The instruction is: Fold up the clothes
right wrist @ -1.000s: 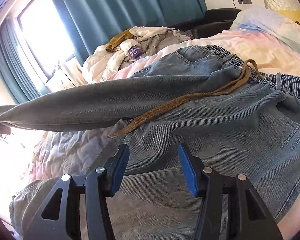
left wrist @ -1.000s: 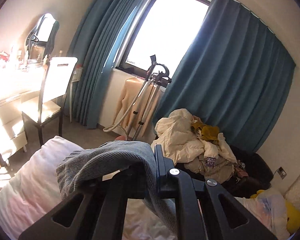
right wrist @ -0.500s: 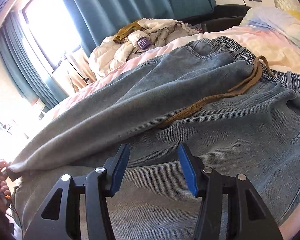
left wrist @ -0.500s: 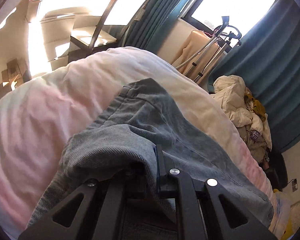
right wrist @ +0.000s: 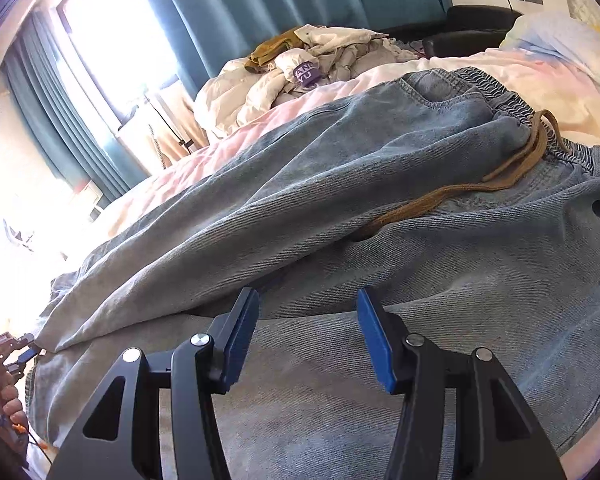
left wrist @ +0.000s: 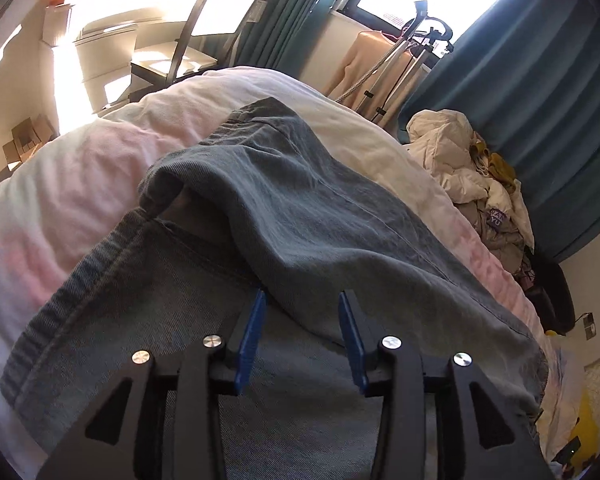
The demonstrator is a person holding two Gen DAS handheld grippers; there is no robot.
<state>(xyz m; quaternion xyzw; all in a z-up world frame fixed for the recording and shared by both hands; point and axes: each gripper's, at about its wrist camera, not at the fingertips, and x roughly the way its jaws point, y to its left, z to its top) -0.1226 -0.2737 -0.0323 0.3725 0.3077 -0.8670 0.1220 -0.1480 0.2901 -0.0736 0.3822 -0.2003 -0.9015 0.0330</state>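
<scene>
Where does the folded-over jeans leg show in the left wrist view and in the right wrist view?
Left wrist: the jeans leg runs from just past the fingers up the middle, its hem near the bed's far edge.
Right wrist: it lies diagonally, from the waistband at upper right down to the left edge.
Shared landmark: the pile of pale clothes by the teal curtain.
</scene>
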